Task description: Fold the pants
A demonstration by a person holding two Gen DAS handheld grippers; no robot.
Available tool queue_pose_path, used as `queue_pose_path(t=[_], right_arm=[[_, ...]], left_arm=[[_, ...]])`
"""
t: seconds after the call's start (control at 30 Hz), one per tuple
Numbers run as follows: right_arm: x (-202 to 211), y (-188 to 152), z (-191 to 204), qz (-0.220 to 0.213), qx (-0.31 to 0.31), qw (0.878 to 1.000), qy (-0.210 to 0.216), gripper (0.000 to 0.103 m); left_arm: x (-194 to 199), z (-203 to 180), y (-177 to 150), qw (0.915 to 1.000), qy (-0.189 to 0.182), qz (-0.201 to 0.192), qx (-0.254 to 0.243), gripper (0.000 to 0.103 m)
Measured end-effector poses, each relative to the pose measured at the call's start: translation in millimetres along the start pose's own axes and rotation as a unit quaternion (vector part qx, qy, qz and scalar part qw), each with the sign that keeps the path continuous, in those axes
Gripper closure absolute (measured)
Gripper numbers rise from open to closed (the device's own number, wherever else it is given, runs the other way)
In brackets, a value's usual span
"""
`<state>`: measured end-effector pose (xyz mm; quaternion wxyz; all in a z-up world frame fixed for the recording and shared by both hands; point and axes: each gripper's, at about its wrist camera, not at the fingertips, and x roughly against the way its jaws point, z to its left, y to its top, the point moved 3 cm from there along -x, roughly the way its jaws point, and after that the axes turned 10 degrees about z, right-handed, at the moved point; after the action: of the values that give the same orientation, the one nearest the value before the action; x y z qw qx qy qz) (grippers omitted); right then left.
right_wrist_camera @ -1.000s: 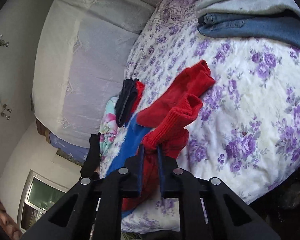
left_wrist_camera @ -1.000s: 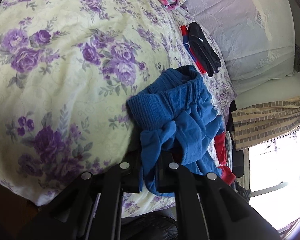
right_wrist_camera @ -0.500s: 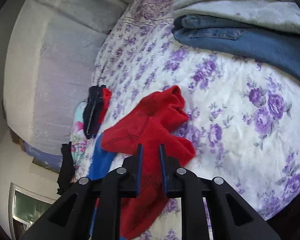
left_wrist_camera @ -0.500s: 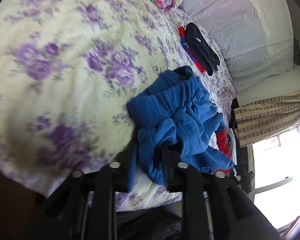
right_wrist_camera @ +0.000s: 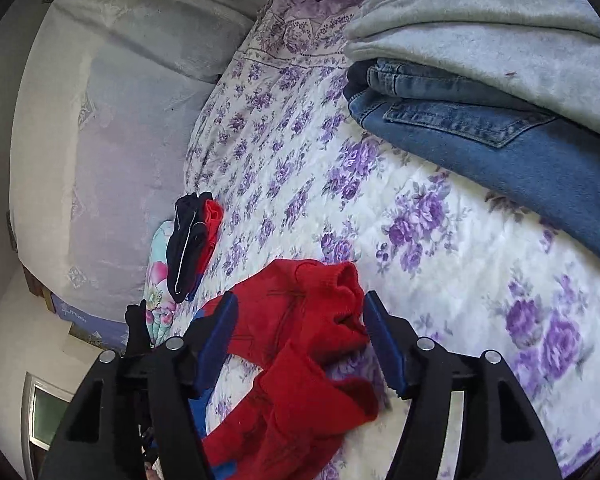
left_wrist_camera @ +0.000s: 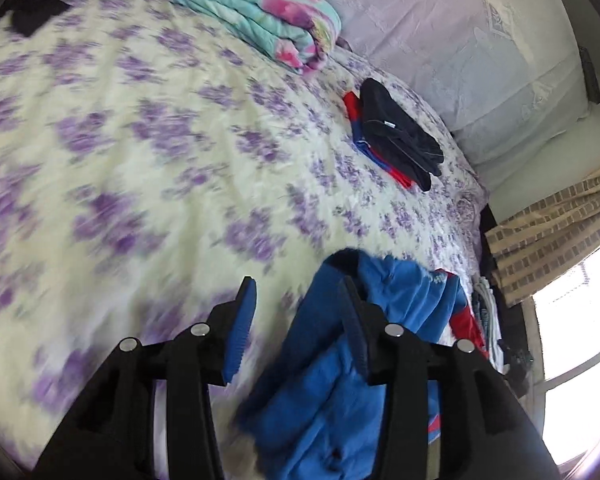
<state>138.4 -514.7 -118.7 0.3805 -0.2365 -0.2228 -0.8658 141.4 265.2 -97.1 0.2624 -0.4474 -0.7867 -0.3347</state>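
The pants are blue on one leg and red on the other. In the left wrist view the blue leg (left_wrist_camera: 340,364) lies crumpled on the floral bedspread (left_wrist_camera: 140,160), under and beside my right finger. My left gripper (left_wrist_camera: 300,300) is open and holds nothing. In the right wrist view the red leg (right_wrist_camera: 300,344) lies bunched on the bedspread (right_wrist_camera: 440,280), between my fingers. My right gripper (right_wrist_camera: 298,320) is open, with the cloth loose between the jaws. A strip of blue cloth (right_wrist_camera: 198,404) shows beside its left finger.
A folded dark and red garment (left_wrist_camera: 396,136) lies near the pillow (left_wrist_camera: 480,52); it also shows in the right wrist view (right_wrist_camera: 192,240). A folded pastel blanket (left_wrist_camera: 260,20) lies at the back. Folded jeans (right_wrist_camera: 500,136) under a grey garment (right_wrist_camera: 500,32) lie at right. A window (left_wrist_camera: 580,340) is at right.
Both grippers have opened and let go of the pants legs, which now lie on the bed. Both wrist cameras have swung upward over the bed.
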Motion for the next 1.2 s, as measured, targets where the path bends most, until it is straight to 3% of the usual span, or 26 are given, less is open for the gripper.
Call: queue_pose_path(t=[0.23, 0.3, 0.4, 0.57, 0.6, 0.63, 0.67, 0.77, 0.9, 1.03, 1.2], right_arm=[[-28.3, 2.6, 0.6, 0.017, 0.024, 0.999, -0.026, 0.035], [-30.5, 3.8, 3.7, 0.017, 0.033, 0.999, -0.029, 0.035], [-32.7, 6.6, 6.1, 0.022, 0.036, 0.999, -0.027, 0.035], [-43.1, 10.9, 11.3, 0.031, 0.049, 0.998, -0.029, 0.035], [-45.8, 10.9, 12.5, 0.035, 0.056, 0.997, -0.034, 0.037], [-47.8, 10.3, 12.8, 0.036, 0.059, 0.997, -0.036, 0.053], [-50.7, 10.7, 11.2, 0.041, 0.059, 0.997, -0.039, 0.07], [-48.6, 9.5, 7.3, 0.031, 0.051, 0.998, -0.03, 0.079], [-29.5, 13.9, 24.1, 0.0, 0.063, 0.998, -0.011, 0.08], [-19.1, 41.2, 71.7, -0.027, 0.111, 0.993, -0.008, 0.08], [-39.2, 86.7, 141.3, -0.031, 0.161, 0.986, 0.001, 0.08]], left_arm=[[-58.6, -10.5, 33.0, 0.9983, 0.003, 0.058, 0.002, 0.06], [-65.5, -16.1, 36.4, 0.9976, -0.016, 0.068, -0.001, 0.06], [-78.7, -39.6, 40.3, 0.9942, -0.055, 0.089, -0.027, 0.059], [-111.2, -74.4, 39.4, 0.9863, -0.033, 0.136, -0.087, 0.054], [-120.0, -78.5, 40.1, 0.9846, -0.027, 0.145, -0.094, 0.055], [-125.9, -81.8, 40.0, 0.9835, -0.023, 0.148, -0.101, 0.06], [-128.4, -82.0, 38.2, 0.9831, -0.022, 0.148, -0.105, 0.074], [-127.1, -83.8, 40.0, 0.9878, -0.04, 0.124, -0.085, 0.088], [-83.5, -85.4, 53.9, 0.9948, -0.062, 0.044, -0.068, 0.09], [-35.3, -93.5, 87.8, 0.9954, -0.058, -0.035, -0.068, 0.09], [0.6, -82.6, 140.9, 0.9926, -0.058, -0.104, -0.025, 0.09]])
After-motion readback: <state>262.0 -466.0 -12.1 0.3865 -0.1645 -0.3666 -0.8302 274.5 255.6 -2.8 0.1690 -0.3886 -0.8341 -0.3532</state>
